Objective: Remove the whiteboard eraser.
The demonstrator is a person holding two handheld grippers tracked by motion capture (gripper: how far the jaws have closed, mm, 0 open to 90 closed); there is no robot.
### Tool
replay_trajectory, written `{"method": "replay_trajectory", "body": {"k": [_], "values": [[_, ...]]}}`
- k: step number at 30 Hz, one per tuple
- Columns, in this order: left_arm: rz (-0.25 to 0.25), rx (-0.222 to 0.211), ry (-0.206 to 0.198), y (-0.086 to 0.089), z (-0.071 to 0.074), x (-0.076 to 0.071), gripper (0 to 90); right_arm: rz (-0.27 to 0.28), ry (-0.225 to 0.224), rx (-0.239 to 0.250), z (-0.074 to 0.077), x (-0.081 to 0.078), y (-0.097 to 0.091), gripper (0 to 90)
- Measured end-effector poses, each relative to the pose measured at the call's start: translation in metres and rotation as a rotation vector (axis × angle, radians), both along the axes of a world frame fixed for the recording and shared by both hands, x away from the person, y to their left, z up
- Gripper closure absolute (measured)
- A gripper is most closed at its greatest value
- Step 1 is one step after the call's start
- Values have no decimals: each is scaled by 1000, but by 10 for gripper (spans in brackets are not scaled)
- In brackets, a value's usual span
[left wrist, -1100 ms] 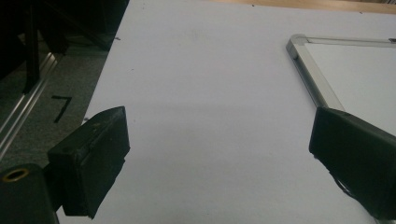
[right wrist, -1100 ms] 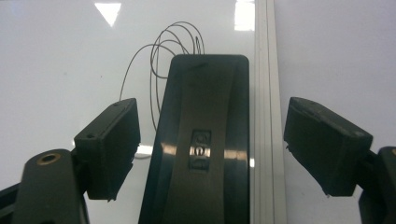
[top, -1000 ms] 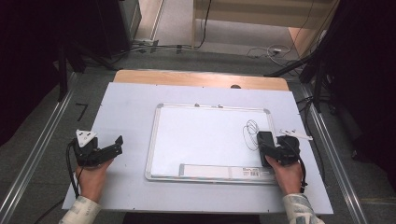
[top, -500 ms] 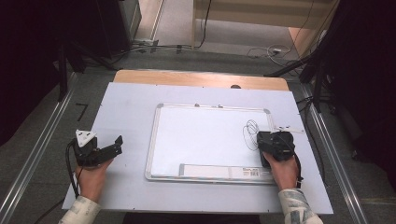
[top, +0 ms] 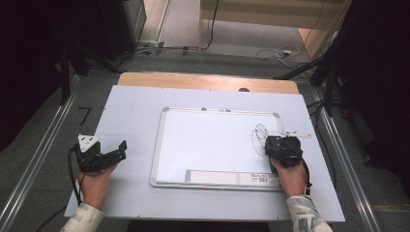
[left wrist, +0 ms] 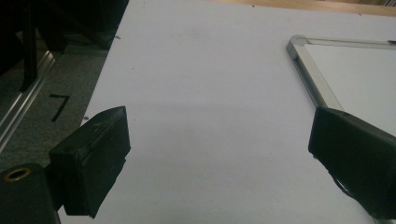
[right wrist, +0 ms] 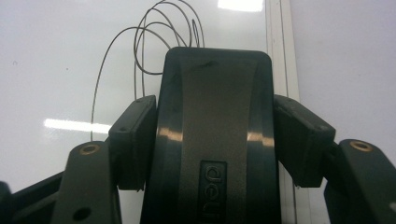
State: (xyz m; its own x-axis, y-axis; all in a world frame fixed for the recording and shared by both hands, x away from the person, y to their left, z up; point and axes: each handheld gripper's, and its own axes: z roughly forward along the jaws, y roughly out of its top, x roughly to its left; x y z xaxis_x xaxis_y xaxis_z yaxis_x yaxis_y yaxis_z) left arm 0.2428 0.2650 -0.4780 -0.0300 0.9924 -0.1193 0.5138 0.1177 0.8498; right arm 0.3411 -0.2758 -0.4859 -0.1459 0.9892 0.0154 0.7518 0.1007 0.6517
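A whiteboard (top: pixel 212 145) with a silver frame lies flat on the pale table sheet. Thin black scribbled loops (top: pixel 261 135) (right wrist: pixel 154 42) mark its right side. Just below them a black board eraser (right wrist: pixel 215 107) sits on the board. My right gripper (top: pixel 279 144) (right wrist: pixel 217 140) is shut on the eraser, one pad pressing on each long side; its jaws have just been closing. My left gripper (top: pixel 121 150) (left wrist: pixel 219 158) rests on the table left of the board, its jaws wide open over bare sheet.
A thin white stick-like object (top: pixel 295 134) lies across the board's right frame. A printed label strip (top: pixel 227 178) runs along the board's bottom edge. Wooden table edge (top: pixel 208 79) shows at the back. Metal rails (top: pixel 338 145) flank the table.
The right gripper's jaws have narrowed onto the eraser and the hand has edged slightly left over the board. The left gripper has not moved.
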Motion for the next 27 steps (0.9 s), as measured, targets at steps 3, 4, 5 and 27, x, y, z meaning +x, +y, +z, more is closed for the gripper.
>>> {"method": "replay_trajectory", "body": {"k": [3, 4, 5, 27], "values": [[-1, -1, 0, 0, 0, 0, 63, -7, 1, 6, 0, 0, 1, 345], [-1, 0, 0, 0, 0, 0, 63, -7, 1, 3, 0, 0, 1, 349], [0, -2, -1, 0, 0, 0, 63, -11, 0, 3, 0, 0, 1, 352], [0, -9, 1, 2, 0, 0, 68, -33, -69, 21, 14, -8, -4, 371]]}}
